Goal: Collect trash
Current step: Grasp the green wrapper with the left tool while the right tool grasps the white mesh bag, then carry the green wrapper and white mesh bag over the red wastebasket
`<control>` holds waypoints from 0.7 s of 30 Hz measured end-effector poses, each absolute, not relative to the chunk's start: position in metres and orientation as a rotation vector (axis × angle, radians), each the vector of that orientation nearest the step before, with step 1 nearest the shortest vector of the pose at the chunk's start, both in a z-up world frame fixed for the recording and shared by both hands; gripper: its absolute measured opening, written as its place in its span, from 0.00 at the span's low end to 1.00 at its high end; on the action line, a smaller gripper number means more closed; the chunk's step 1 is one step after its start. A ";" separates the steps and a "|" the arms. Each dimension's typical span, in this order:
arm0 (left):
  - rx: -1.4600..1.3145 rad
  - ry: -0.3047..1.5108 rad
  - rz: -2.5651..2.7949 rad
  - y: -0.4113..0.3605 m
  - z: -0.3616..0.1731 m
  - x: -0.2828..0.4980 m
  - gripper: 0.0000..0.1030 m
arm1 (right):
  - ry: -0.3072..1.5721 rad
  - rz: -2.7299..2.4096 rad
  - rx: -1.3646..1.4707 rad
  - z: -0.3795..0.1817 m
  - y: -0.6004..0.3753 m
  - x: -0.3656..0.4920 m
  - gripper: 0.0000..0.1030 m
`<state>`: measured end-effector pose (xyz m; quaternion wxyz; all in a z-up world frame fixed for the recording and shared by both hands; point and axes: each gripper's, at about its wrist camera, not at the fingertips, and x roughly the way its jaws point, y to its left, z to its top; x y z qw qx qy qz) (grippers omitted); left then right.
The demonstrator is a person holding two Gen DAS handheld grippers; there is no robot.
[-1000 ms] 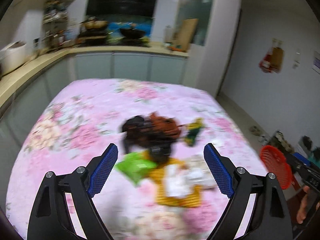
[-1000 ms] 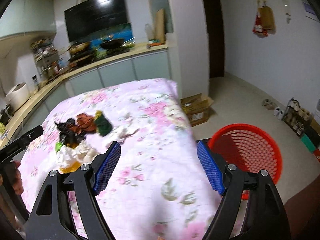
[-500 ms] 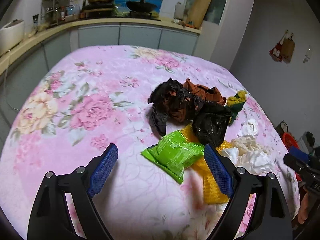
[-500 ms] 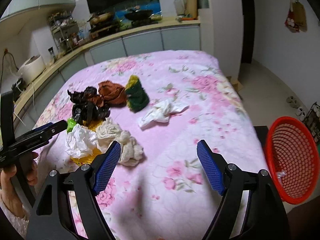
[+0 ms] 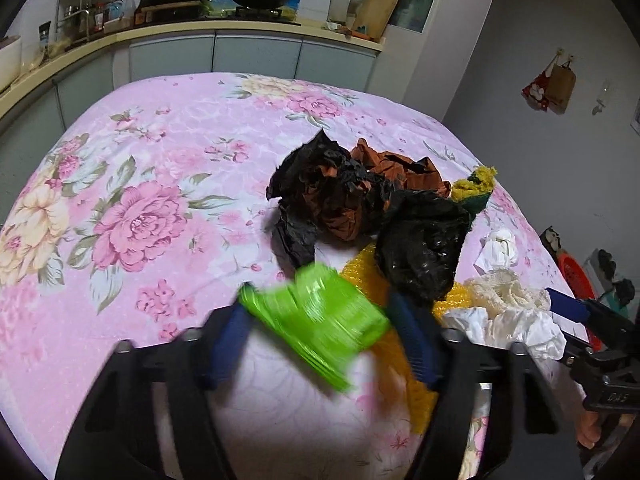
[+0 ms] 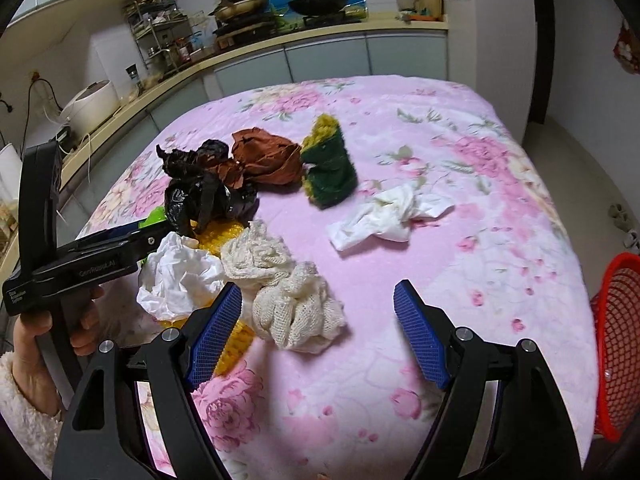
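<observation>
Between the blurred blue pads of the left tool [image 5: 320, 340], at lower centre of the left view, lies a green wrapper [image 5: 316, 320]; the fingers flank it and appear to be narrowing on it, but motion blur hides whether the pads touch it, so a firm grip cannot be confirmed. Right tool [image 6: 318, 332], lower centre of the right view, stands wide apart and holds nothing, just beside a cream mesh rag [image 6: 288, 296]. Outward from the wrapper lie a yellow cloth [image 5: 416, 380] beneath it, a black bag [image 5: 420, 244], brown paper [image 5: 396, 168], a green-and-yellow sponge [image 6: 330, 164] and white tissues [image 6: 392, 216], all on the pink floral cloth over the counter [image 5: 132, 216]. A red basket [image 6: 618, 336] sits at the right edge, well apart from the pile. Risks, as judged: the slick wrapper may slip from the pads; the pads may snag the yellow cloth too; the long carry to the basket may drop it.
</observation>
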<state>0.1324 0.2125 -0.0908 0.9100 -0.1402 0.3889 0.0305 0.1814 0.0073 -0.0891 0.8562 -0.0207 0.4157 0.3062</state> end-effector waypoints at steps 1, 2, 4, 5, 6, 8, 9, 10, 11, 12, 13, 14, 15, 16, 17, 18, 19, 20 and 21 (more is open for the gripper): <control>-0.291 0.802 0.060 0.213 -0.091 0.132 0.51 | 0.876 0.653 -0.043 -0.090 0.009 0.182 0.74; -0.294 0.799 0.057 0.213 -0.091 0.132 0.48 | 0.878 0.662 -0.043 -0.091 0.010 0.182 0.74; -0.294 0.789 0.057 0.212 -0.089 0.131 0.43 | 0.884 0.685 -0.044 -0.093 0.014 0.183 0.70; -0.294 0.785 0.057 0.212 -0.089 0.130 0.40 | 0.892 0.698 -0.045 -0.094 0.016 0.183 0.68; -0.295 0.783 0.057 0.213 -0.088 0.129 0.37 | 0.900 0.707 -0.047 -0.095 0.018 0.184 0.64; -0.298 0.780 0.059 0.214 -0.088 0.126 0.34 | 0.907 0.713 -0.048 -0.097 0.020 0.185 0.57; -0.301 0.779 0.060 0.215 -0.088 0.125 0.33 | 0.909 0.714 -0.047 -0.097 0.021 0.185 0.53; -0.303 0.779 0.062 0.216 -0.087 0.123 0.32 | 0.910 0.712 -0.044 -0.098 0.020 0.185 0.49; -0.306 0.778 0.064 0.217 -0.087 0.121 0.31 | 0.910 0.710 -0.042 -0.098 0.020 0.184 0.46; -0.309 0.776 0.066 0.218 -0.087 0.119 0.31 | 0.911 0.708 -0.038 -0.098 0.018 0.184 0.42; -0.313 0.774 0.066 0.219 -0.087 0.117 0.30 | 0.912 0.706 -0.035 -0.098 0.017 0.184 0.39; -0.320 0.772 0.068 0.221 -0.087 0.114 0.30 | 0.912 0.702 -0.031 -0.098 0.016 0.185 0.38; -0.324 0.771 0.070 0.222 -0.087 0.112 0.29 | 0.911 0.697 -0.028 -0.098 0.014 0.185 0.35; -0.327 0.768 0.074 0.223 -0.086 0.111 0.29 | 0.908 0.690 -0.026 -0.098 0.012 0.185 0.34; -0.330 0.763 0.079 0.224 -0.085 0.108 0.29 | 0.905 0.684 -0.025 -0.097 0.011 0.184 0.33; -0.331 0.760 0.082 0.224 -0.084 0.107 0.29 | 0.897 0.677 -0.024 -0.095 0.008 0.182 0.32; -0.330 0.753 0.085 0.224 -0.082 0.104 0.29 | 0.890 0.671 -0.024 -0.094 0.007 0.182 0.32; -0.328 0.749 0.087 0.224 -0.080 0.102 0.29 | 0.879 0.661 -0.022 -0.091 0.005 0.181 0.32; -0.323 0.743 0.089 0.223 -0.078 0.100 0.29 | 0.869 0.654 -0.020 -0.088 0.002 0.180 0.32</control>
